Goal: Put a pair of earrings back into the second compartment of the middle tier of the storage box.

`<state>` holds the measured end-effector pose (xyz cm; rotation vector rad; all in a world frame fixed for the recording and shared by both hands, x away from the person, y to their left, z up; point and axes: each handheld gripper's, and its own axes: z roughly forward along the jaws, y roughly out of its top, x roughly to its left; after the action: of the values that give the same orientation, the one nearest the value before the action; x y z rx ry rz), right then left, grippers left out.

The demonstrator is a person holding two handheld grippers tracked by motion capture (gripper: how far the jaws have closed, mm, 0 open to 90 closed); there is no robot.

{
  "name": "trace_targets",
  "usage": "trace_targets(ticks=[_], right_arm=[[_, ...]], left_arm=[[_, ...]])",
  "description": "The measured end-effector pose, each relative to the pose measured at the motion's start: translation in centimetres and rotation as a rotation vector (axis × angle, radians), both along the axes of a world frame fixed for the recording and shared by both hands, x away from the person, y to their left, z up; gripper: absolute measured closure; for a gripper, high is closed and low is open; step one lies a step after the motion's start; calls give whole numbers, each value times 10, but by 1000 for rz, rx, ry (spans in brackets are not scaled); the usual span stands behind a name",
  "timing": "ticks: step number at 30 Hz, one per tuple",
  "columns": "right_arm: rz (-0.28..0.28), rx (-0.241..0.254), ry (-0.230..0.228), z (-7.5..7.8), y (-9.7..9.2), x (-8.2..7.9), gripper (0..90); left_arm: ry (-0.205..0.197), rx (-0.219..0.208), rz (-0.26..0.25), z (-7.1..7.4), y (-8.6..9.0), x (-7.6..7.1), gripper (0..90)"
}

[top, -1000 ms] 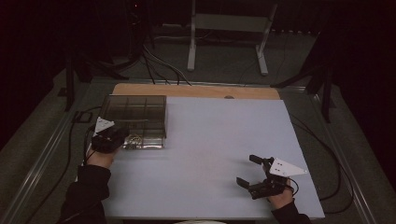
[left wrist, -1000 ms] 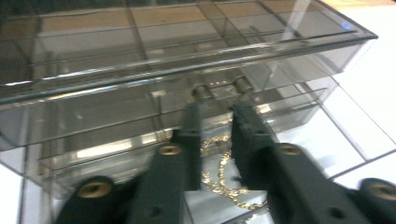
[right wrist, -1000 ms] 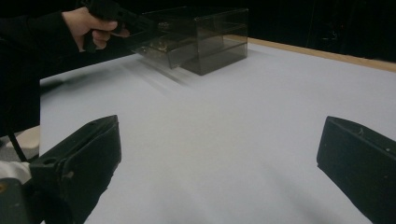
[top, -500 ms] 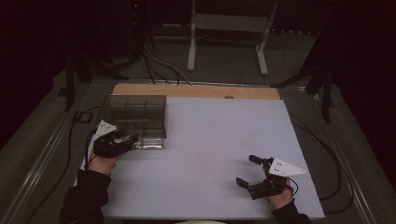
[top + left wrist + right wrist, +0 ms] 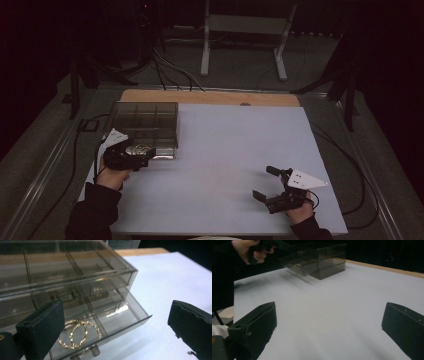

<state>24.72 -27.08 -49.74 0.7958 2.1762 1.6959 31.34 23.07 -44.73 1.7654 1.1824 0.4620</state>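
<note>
Two thin gold hoop earrings point(image 5: 77, 333) lie in the pulled-out bottom drawer point(image 5: 120, 322) of a smoky clear plastic drawer box point(image 5: 145, 122) at the white table's point(image 5: 235, 150) left; the left gripper point(image 5: 142, 160), jaws just opened wide and empty, sits just before the drawer; the right gripper point(image 5: 267, 185), well apart, gapes too.

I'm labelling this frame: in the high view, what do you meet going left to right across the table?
Left tool → clear drawer box → bare white table → right tool.

Left gripper point(image 5: 142, 161) — jaws just opened wide, nothing between them; right gripper point(image 5: 267, 184) — jaws spread, low near the person.
</note>
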Motion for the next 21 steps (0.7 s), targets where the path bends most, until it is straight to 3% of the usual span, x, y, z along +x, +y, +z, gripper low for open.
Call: trace_targets(ticks=[2,5,11,13,18,21], right_arm=[[0,3,5,0,0,0,0],[-1,3,3,0,-1,0,0],[2,3,2,0,0,0,0],[2,-1,8,0,0,0,0],[1,-1,8,0,0,0,0],[1,2,4,0,0,0,0]], left_arm=[[-19,-19,-12,3,1,-2,5],[-33,2,-29,7,-1,-5,5],[-51,-25,-121,8,-10,-14,5],[-40,-39,-144,8,-12,-16,5],[-45,-74,-155,7,-11,-19,6],[-42,-69,-165,5,-13,-24,6]])
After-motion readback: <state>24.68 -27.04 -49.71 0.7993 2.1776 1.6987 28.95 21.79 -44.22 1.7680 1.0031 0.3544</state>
